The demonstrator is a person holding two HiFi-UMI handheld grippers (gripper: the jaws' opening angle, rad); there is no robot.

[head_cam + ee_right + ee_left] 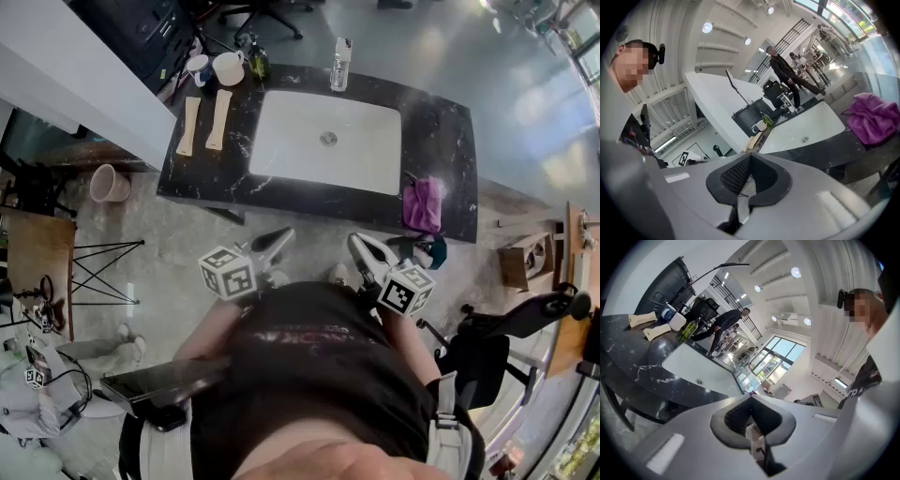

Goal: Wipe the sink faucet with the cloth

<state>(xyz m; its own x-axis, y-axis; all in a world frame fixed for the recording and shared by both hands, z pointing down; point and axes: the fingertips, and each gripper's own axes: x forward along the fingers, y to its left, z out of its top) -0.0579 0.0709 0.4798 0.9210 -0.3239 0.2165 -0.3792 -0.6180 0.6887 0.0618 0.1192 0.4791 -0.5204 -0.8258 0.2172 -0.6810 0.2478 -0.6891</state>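
Head view. The purple cloth [424, 203] lies bunched on the black counter [452, 131] to the right of the white sink [300, 141]. It sits just up and right of the right gripper [361, 246], farther from the left gripper [279, 240]. Both grippers' jaws are pressed together on nothing. What appears to be the faucet [341, 64] stands at upper centre.

The crumpled purple cloth [424, 203] lies just right of the white sink [281, 150]; the faucet [340, 64] stands at the sink's far rim.
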